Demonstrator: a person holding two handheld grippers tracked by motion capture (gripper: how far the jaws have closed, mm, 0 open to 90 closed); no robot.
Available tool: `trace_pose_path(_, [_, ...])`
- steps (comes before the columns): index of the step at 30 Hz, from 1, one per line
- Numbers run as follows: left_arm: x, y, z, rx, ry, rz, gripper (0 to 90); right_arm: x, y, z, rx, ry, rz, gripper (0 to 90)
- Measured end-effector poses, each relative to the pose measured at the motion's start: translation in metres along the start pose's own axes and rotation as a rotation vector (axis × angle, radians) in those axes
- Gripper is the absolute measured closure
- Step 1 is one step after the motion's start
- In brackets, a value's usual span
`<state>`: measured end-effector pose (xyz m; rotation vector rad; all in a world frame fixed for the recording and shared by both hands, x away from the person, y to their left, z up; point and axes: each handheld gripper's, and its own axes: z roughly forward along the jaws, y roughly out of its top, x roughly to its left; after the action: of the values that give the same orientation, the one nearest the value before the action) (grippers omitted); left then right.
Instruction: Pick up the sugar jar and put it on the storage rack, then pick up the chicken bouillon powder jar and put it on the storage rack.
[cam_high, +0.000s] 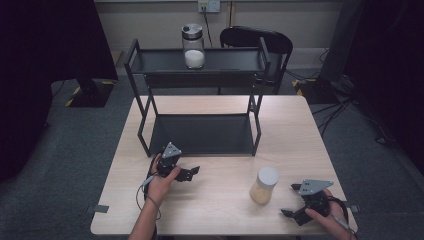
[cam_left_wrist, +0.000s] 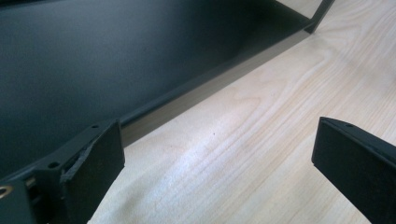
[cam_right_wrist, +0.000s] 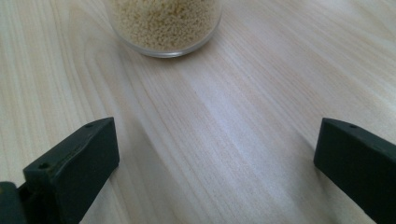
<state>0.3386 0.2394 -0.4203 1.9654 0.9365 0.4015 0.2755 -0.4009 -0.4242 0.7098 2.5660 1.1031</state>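
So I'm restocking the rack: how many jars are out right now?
2. One jar with white contents stands on the rack's top shelf; the grain jar stands on the table, ahead of the open right gripper.

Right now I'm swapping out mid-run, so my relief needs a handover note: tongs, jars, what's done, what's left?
Left tongs: open, empty, by the rack's lower shelf.
Right tongs: open, empty, aimed at the grain jar, not touching.
Grain jar stands on the table, right of centre.
White jar is on the top shelf.
Likely left: grasp the grain jar and shelve it.
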Motion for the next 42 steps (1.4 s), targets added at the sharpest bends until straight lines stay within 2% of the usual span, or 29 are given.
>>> trace_pose_path(7, [-0.004, -0.001, 0.002, 0.044, 0.02, 0.027, 1.9, 0.0, 0.0, 0.0, 0.0, 0.0, 0.0, 0.0])
trace_pose_path(13, [-0.009, 0.001, 0.005, 0.095, 0.041, 0.073, 1.9, 0.0, 0.0, 0.0, 0.0, 0.0, 0.0, 0.0])
trace_pose_path(17, [-0.011, 0.001, 0.009, 0.128, 0.051, 0.088, 2.0, 0.0, 0.0, 0.0, 0.0, 0.0, 0.0, 0.0])
trace_pose_path(19, [-0.01, 0.002, 0.01, 0.149, 0.049, 0.082, 2.2, 0.0, 0.0, 0.0, 0.0, 0.0, 0.0, 0.0])
trace_pose_path(21, [-0.011, 0.003, 0.011, 0.152, 0.051, 0.098, 1.4, 0.0, 0.0, 0.0, 0.0, 0.0, 0.0, 0.0])
trace_pose_path(33, [-0.011, 0.004, 0.012, 0.156, 0.051, 0.099, 0.0, 0.0, 0.0, 0.0, 0.001, 0.0, 0.0, 0.0])
trace_pose_path(42, [-0.011, 0.004, 0.012, 0.156, 0.051, 0.099, 0.0, 0.004, 0.003, 0.001, 0.002, -0.018, 0.021, 0.9])
